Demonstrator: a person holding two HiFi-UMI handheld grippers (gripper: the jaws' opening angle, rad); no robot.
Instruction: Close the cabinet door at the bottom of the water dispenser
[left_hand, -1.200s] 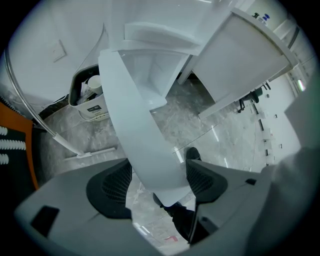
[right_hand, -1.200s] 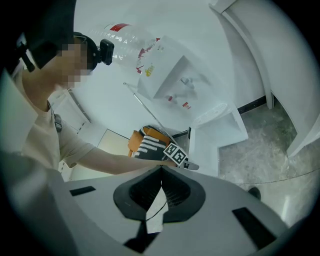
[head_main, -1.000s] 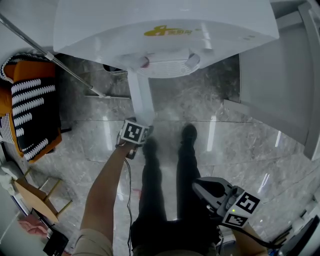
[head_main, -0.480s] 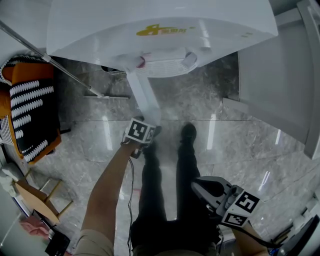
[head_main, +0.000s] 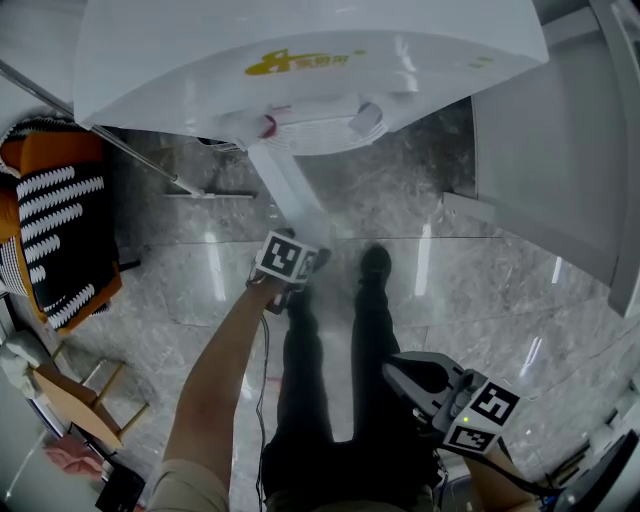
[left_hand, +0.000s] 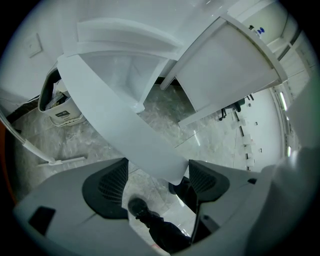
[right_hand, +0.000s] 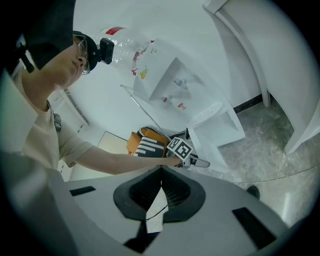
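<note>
Cabinet door (left_hand: 125, 130) stands ajar, its edge between the just-opened, spread fingers (left_hand: 107, 187) of our left gripper (left_hand: 157, 172); our right gripper (right_hand: 161, 192) hangs back, fingers pressed together.

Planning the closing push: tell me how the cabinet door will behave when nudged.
The cabinet door looks thin, flat, rigid, so it should swing, not bend. Its glossy face may be slippery. Standing wide open below the water dispenser, it probably needs a long push.
</note>
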